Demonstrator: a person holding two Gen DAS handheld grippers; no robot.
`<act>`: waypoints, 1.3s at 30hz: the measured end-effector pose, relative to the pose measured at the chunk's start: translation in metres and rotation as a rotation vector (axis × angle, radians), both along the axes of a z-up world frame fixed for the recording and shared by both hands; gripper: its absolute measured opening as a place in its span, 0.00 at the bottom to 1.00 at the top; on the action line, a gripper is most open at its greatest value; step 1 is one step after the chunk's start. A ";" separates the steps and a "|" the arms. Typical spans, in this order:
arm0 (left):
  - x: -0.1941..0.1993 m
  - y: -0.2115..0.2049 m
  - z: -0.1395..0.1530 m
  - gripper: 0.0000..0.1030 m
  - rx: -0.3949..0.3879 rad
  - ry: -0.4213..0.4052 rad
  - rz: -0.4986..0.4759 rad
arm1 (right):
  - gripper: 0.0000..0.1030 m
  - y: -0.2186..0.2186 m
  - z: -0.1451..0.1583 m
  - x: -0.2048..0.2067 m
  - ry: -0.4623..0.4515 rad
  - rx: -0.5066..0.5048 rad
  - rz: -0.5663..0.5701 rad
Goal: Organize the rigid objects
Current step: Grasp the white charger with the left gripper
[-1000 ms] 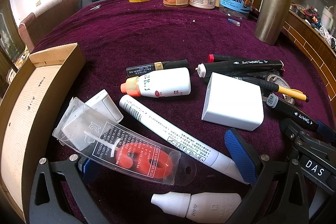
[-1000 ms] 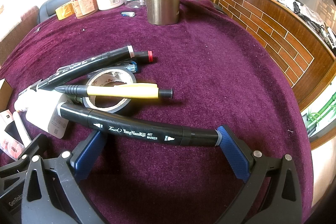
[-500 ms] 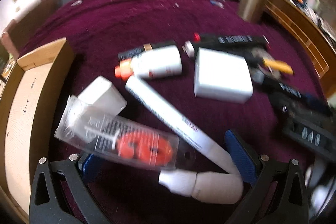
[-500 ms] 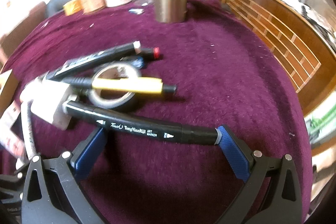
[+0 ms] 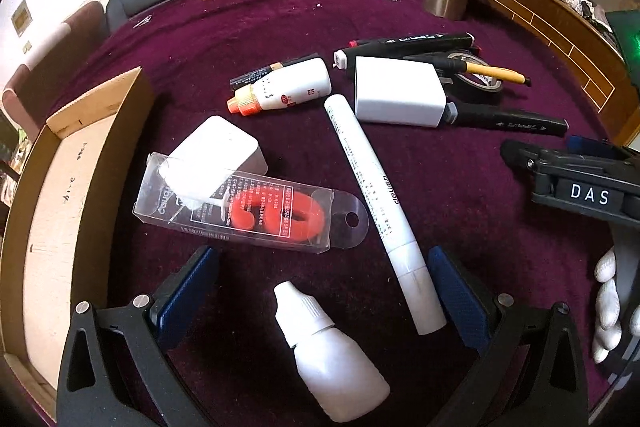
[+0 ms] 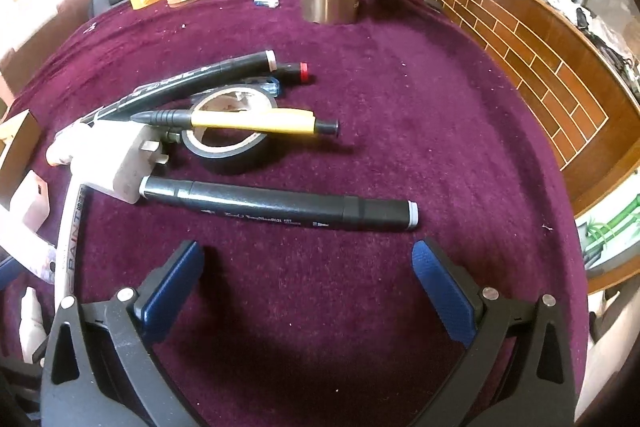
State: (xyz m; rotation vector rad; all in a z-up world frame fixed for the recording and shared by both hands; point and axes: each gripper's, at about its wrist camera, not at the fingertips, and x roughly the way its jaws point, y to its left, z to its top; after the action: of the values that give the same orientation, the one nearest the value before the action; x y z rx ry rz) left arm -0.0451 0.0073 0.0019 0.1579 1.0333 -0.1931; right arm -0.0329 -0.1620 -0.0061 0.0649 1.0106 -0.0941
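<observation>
Black marker (image 6: 276, 205) released (right gripper (image 6: 306, 277) empty)

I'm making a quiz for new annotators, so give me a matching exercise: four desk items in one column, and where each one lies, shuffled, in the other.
Items:
1. yellow pen
2. white dropper bottle
3. black art marker
4. wooden box

Places:
A. between the left gripper fingers
B. across the black tape roll
C. left edge of the cloth
D. just ahead of the right gripper

Pairs: 1-B, 2-A, 3-D, 4-C
</observation>
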 end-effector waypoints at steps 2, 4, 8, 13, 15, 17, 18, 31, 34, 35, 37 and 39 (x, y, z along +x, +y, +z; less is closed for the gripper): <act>0.000 0.005 -0.001 0.99 -0.034 0.018 0.007 | 0.99 0.000 0.003 -0.005 -0.007 -0.008 -0.013; -0.002 0.007 -0.001 0.98 -0.045 0.020 -0.007 | 0.96 -0.002 0.015 -0.021 -0.084 -0.015 -0.035; -0.007 0.034 0.013 0.83 -0.203 0.009 0.015 | 0.96 0.000 0.056 -0.052 -0.327 -0.046 -0.059; -0.036 0.068 0.067 0.84 -0.167 -0.252 0.044 | 0.99 0.001 0.070 -0.021 -0.403 0.036 -0.017; -0.041 0.078 0.080 0.86 -0.131 -0.293 0.045 | 0.94 -0.005 0.062 0.000 -0.375 0.105 -0.027; -0.035 0.085 0.082 0.86 -0.104 -0.280 0.056 | 0.94 -0.009 0.053 0.006 -0.369 0.132 -0.045; -0.034 0.086 0.080 0.86 -0.085 -0.271 0.066 | 0.94 -0.012 0.048 0.007 -0.358 0.142 -0.048; 0.023 0.063 0.029 0.69 -0.180 0.014 0.043 | 0.94 -0.019 0.032 0.008 -0.306 0.140 -0.059; 0.005 0.049 0.011 0.50 -0.234 0.171 -0.053 | 0.94 -0.020 0.029 0.008 -0.291 0.150 -0.060; -0.004 0.048 0.015 0.44 -0.236 0.167 -0.069 | 0.94 -0.021 0.028 0.008 -0.286 0.160 -0.060; -0.020 0.052 0.028 0.42 -0.287 0.175 -0.108 | 0.94 -0.021 0.028 0.011 -0.278 0.169 -0.061; -0.028 0.062 0.049 0.42 -0.281 0.106 -0.097 | 0.94 -0.022 0.026 0.013 -0.265 0.178 -0.060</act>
State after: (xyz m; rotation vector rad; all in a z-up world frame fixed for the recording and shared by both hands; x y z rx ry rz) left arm -0.0734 0.0689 0.0509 -0.0577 1.0935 -0.4356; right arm -0.0202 -0.1840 0.0201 0.2639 0.7504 -0.0483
